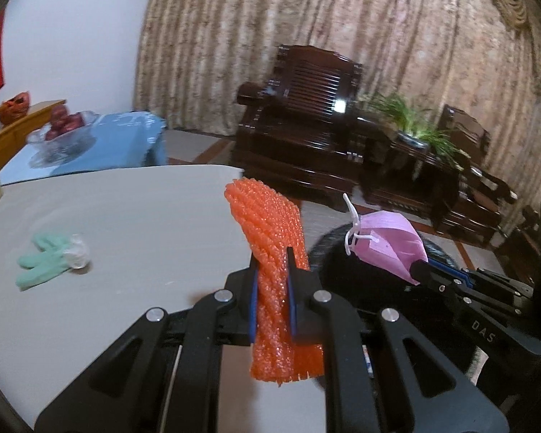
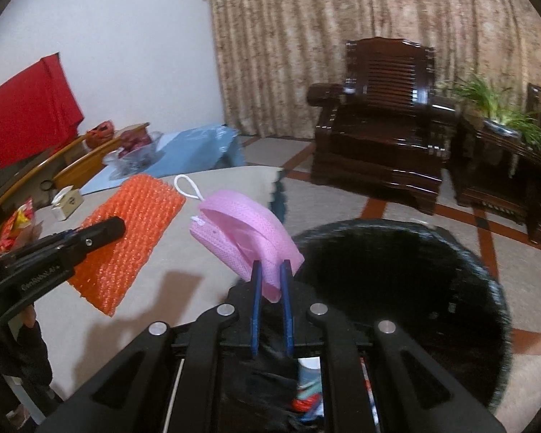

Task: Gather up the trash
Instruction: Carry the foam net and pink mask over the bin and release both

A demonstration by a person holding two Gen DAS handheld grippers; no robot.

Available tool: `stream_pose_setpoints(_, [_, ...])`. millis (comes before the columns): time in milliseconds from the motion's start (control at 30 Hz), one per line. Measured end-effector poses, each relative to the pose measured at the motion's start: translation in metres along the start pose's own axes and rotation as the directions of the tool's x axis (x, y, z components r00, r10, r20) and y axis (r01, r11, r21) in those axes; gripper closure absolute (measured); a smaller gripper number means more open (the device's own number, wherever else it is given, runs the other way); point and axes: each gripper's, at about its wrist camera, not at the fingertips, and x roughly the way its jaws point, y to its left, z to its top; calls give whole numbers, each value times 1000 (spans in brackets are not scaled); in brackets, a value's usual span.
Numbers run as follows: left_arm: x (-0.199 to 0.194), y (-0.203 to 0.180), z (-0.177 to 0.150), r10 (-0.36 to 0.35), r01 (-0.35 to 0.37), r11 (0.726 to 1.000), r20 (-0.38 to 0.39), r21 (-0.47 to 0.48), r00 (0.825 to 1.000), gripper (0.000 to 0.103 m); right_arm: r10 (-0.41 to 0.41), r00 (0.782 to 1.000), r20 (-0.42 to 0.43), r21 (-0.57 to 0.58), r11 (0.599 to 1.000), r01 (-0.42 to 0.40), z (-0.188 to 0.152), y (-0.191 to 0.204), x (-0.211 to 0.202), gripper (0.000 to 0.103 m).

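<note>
My left gripper (image 1: 271, 258) is shut on an orange foam net (image 1: 274, 252) and holds it upright over the right edge of the grey table (image 1: 126, 216). It also shows in the right wrist view (image 2: 133, 231). My right gripper (image 2: 270, 267) is shut on a pink face mask (image 2: 241, 231) with white ear loops, held above the black trash bin (image 2: 396, 288). The mask also shows in the left wrist view (image 1: 389, 245). A green glove (image 1: 43, 259) with a crumpled clear wrapper (image 1: 77, 252) lies on the table at the left.
A small tissue box (image 2: 66, 202) and red snack packets (image 2: 14, 227) sit at the table's far side. A glass fruit bowl (image 1: 61, 133) stands on a blue-clothed table. Dark wooden armchairs (image 2: 378, 126) and a potted plant (image 2: 501, 108) stand beyond the bin.
</note>
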Motion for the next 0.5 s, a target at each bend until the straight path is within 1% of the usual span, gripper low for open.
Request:
stream_pose_setpoints(167, [18,-38,-3,-73,74,997,-23,33,997,92,-70,997,8,44,997,70,-7,-42,-17,93])
stream_pose_setpoints(300, [33,-64,-7,-115,118,991,-50,56,992,92,-117,993,-1,74,990,117,-15,-70,-26,93])
stream_pose_setpoints(400, [40,-80,-12,-134,138,988,-64,72,989,92,-144,990,-10,98,985,144,-23,-89,-30,93])
stream_pose_setpoints(500, [43,-91,-16,-140,146,986,-72,84,987,92,-156,988,-12,112,981,156,-29,-97,-35,93])
